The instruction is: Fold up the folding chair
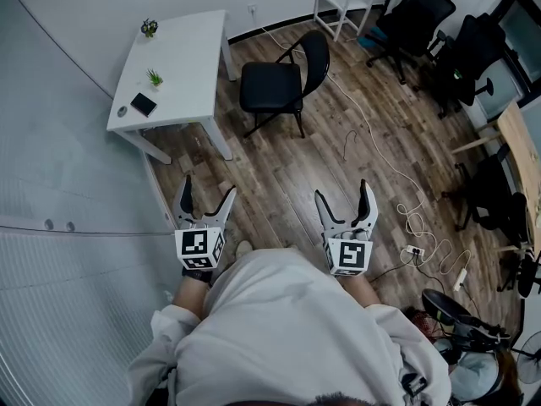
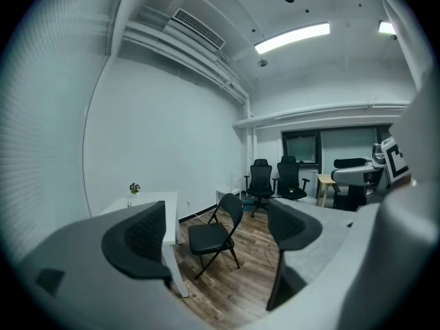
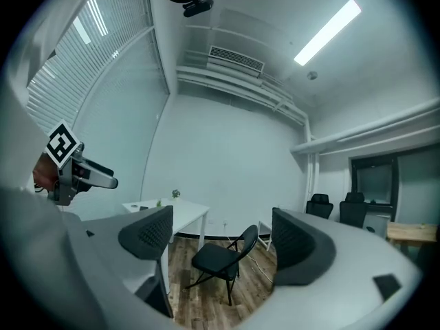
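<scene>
A black folding chair [image 1: 279, 83] stands unfolded on the wood floor beside the white table [image 1: 182, 57], well ahead of me. It also shows far off between the jaws as the chair [image 2: 216, 236] in the left gripper view and the chair [image 3: 223, 258] in the right gripper view. My left gripper [image 1: 205, 203] is held out in front of my body, jaws wide open and empty. My right gripper [image 1: 345, 205] hangs level beside it, also open with nothing between its fingers. Both are far short of the chair.
On the white table are two small plants [image 1: 150, 29] and a dark phone [image 1: 144, 104]. A white cable [image 1: 372, 150] snakes across the floor to a power strip [image 1: 412, 250]. Black office chairs [image 1: 418, 15] and a wooden desk [image 1: 520, 155] line the right side.
</scene>
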`<state>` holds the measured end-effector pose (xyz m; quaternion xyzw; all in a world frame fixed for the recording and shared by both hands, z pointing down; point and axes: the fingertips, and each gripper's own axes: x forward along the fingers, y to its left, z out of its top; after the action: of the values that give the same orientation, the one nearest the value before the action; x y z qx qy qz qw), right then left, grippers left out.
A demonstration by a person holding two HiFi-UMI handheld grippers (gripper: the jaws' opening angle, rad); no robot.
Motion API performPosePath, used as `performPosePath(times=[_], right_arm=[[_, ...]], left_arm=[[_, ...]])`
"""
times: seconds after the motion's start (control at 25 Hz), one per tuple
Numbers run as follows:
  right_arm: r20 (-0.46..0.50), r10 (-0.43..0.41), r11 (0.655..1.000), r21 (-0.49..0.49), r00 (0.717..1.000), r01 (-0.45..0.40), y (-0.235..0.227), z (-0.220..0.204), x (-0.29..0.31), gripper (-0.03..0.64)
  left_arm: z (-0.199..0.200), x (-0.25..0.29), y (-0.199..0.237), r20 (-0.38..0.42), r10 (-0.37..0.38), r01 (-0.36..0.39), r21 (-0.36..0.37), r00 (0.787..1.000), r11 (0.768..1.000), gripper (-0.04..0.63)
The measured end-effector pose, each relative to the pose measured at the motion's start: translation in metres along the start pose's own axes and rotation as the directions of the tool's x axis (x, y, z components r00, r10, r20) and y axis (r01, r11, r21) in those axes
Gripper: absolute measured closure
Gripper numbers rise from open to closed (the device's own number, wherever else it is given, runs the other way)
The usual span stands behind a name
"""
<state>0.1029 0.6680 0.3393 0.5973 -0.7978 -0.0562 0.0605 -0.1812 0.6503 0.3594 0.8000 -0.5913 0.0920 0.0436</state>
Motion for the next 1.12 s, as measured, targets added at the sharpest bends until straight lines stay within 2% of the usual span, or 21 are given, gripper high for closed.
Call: performPosePath(times=[0.2,0.48,0.64,0.84,1.12], right_arm=[[-0.001,0.011,1.0,0.0,1.0,-0.011,-0.015,-0.006,-0.003,0.19],[-0.007,0.07,0.998,0.004,0.997,-0.07,-0.038,-0.021,-0.009,0.192],[-0.019,0.085,0.996,0.018,0.996,-0.085,-0.045,-0.03,-0.001,0.192],[-0.035,0.099,0.995,0.019,0.994,-0.098,-0.042,-0.035,0.03,0.193],[-0.051,0.067,0.998,-0.014,0.996,-0.068,-0.047,-0.028,0.092,0.193]], left_arm=[[-0.001,0.004,-0.01,-0.007,0.022,-0.022,-0.008,1.0,1.0,0.141],[-0.005,-0.001,-0.042,-0.008,0.06,-0.06,-0.026,0.998,0.998,0.141],[-0.015,0.0,-0.051,-0.034,0.067,-0.068,-0.031,0.997,0.997,0.143],[-0.015,0.025,-0.032,-0.042,0.072,-0.074,-0.044,0.996,0.996,0.143],[-0.011,0.106,0.002,-0.043,0.013,-0.015,-0.065,0.999,0.998,0.143]])
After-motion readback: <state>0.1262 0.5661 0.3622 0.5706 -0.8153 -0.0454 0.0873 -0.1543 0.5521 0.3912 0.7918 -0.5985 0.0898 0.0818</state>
